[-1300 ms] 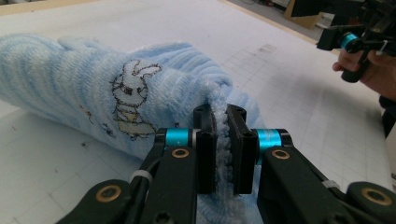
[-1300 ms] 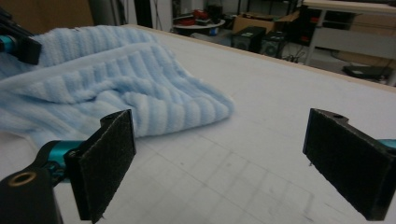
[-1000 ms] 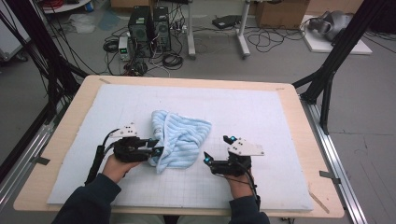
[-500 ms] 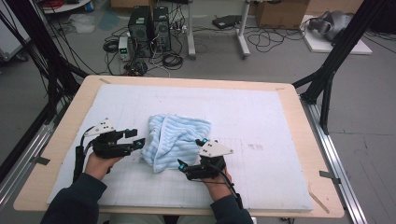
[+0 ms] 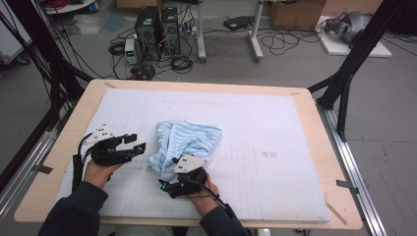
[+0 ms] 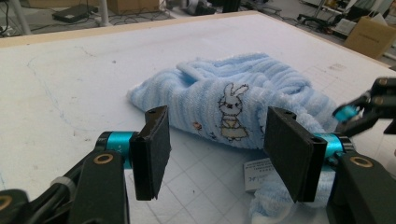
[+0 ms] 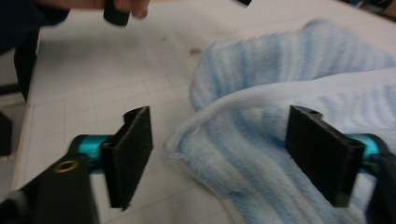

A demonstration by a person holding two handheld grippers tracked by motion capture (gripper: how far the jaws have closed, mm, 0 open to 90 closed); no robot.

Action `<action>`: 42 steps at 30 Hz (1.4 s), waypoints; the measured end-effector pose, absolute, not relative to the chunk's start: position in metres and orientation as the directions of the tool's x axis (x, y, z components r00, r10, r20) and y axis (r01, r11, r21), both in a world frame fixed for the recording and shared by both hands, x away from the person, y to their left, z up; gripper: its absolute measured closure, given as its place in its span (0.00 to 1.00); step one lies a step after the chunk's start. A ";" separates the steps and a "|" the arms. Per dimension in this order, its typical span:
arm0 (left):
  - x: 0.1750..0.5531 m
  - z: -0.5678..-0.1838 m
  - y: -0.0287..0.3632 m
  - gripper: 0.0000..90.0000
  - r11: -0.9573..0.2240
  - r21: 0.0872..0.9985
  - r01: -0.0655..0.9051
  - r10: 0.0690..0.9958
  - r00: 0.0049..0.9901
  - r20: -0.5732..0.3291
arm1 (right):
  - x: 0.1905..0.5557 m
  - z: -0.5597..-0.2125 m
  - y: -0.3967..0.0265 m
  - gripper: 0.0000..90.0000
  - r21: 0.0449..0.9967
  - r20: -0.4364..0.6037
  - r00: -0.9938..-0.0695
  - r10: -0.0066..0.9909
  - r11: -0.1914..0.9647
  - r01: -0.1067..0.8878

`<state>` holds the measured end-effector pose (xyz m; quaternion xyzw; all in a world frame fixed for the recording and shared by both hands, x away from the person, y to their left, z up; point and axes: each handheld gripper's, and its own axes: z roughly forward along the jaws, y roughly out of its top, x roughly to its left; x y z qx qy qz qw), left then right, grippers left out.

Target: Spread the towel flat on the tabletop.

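Reaching for the near corner of the towel point(image 5: 188, 145) is the step we judge to be in hand. That light blue striped towel lies crumpled a little left of the centre of the high view, on the white padded surface point(image 5: 275, 128), with a printed rabbit point(image 6: 229, 112) facing the left gripper view and a small white label point(image 6: 258, 175) poking out near the lower right of that view.

Our right hand-held gripper point(image 5: 164, 187) sits at the lower centre of the high view, at the towel's bottom edge. In the right gripper view its jaws have just been closing, yet they stand apart, and the towel's hemmed corner point(image 7: 196, 140) lies between them without either pad pressing on it, as far as we can tell.

Our left hand-held gripper point(image 5: 139, 142) hovers at the left of the high view, just beside the towel's left edge; its jaws stand apart with nothing between them.

Next, we think, the right jaws need to come together on that hem, catching one layer rather than the whole bunch. The left hand-held gripper then needs an edge of its own, probably near the label, so we can spread the cloth flat.
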<state>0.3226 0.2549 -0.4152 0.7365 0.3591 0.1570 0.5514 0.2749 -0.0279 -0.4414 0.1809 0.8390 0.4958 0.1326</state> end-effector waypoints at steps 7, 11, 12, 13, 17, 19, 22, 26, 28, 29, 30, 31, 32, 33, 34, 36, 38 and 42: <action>0.323 -0.415 0.257 0.46 -0.145 0.921 0.361 0.705 0.691 -0.160 | 0.278 -0.442 -0.030 0.77 0.861 -0.066 -0.897 0.437 0.480 0.170; 0.323 -0.415 0.257 0.46 -0.142 0.921 0.362 0.703 0.692 -0.163 | 0.280 -0.439 -0.044 0.99 0.878 -0.059 -0.892 0.449 0.449 0.167; 0.323 -0.416 0.256 0.46 -0.145 0.921 0.361 0.702 0.693 -0.161 | 0.280 -0.439 -0.044 0.99 0.878 -0.059 -0.892 0.449 0.449 0.167; 0.323 -0.416 0.256 0.46 -0.144 0.921 0.361 0.703 0.693 -0.162 | 0.283 -0.437 -0.054 0.99 0.888 -0.031 -0.889 0.456 0.421 0.185; 0.325 -0.417 0.254 0.46 -0.137 0.922 0.362 0.704 0.690 -0.167 | 0.283 -0.434 -0.060 0.72 0.899 0.003 -0.883 0.469 0.385 0.207; 0.325 -0.417 0.254 0.46 -0.134 0.923 0.361 0.706 0.689 -0.167 | 0.279 -0.435 -0.055 0.65 0.898 -0.006 -0.896 0.444 0.397 0.191; 0.325 -0.417 0.255 0.47 -0.132 0.923 0.361 0.708 0.686 -0.167 | 0.274 -0.439 -0.044 0.52 0.892 -0.044 -0.906 0.420 0.426 0.154; 0.325 -0.417 0.256 0.47 -0.133 0.923 0.362 0.708 0.686 -0.167 | 0.273 -0.446 -0.030 0.49 0.866 -0.075 -0.916 0.394 0.482 0.136; 0.325 -0.417 0.256 0.47 -0.136 0.922 0.364 0.707 0.687 -0.166 | 0.274 -0.449 -0.024 0.64 0.833 -0.125 -0.907 0.401 0.539 0.123; 0.325 -0.417 0.255 0.47 -0.137 0.921 0.365 0.707 0.687 -0.167 | 0.274 -0.449 -0.024 0.64 0.833 -0.125 -0.907 0.401 0.539 0.123; 0.325 -0.417 0.255 0.47 -0.138 0.921 0.366 0.707 0.687 -0.167 | 0.275 -0.450 -0.024 0.72 0.825 -0.143 -0.905 0.400 0.553 0.114; 0.325 -0.418 0.255 0.47 -0.141 0.921 0.364 0.706 0.689 -0.165 | 0.277 -0.450 -0.024 0.77 0.817 -0.152 -0.900 0.409 0.565 0.118; 0.325 -0.418 0.254 0.47 -0.141 0.919 0.367 0.704 0.690 -0.168 | 0.278 -0.450 -0.025 0.84 0.817 -0.138 -0.901 0.412 0.561 0.131; 0.325 -0.418 0.254 0.47 -0.146 0.919 0.366 0.702 0.693 -0.165 | 0.280 -0.451 -0.026 0.95 0.808 -0.147 -0.901 0.408 0.576 0.129; 0.325 -0.418 0.253 0.47 -0.143 0.920 0.366 0.704 0.691 -0.165 | 0.280 -0.451 -0.026 0.95 0.808 -0.147 -0.901 0.408 0.576 0.129; 0.325 -0.418 0.254 0.47 -0.145 0.919 0.366 0.702 0.692 -0.165 | 0.281 -0.450 -0.027 0.99 0.814 -0.138 -0.907 0.398 0.568 0.126; 0.325 -0.418 0.254 0.48 -0.145 0.919 0.367 0.702 0.693 -0.166 | 0.283 -0.449 -0.034 1.00 0.826 -0.117 -0.908 0.403 0.547 0.136; 0.325 -0.418 0.254 0.48 -0.145 0.917 0.371 0.703 0.691 -0.168 | 0.285 -0.444 -0.045 1.00 0.851 -0.083 -0.899 0.431 0.500 0.161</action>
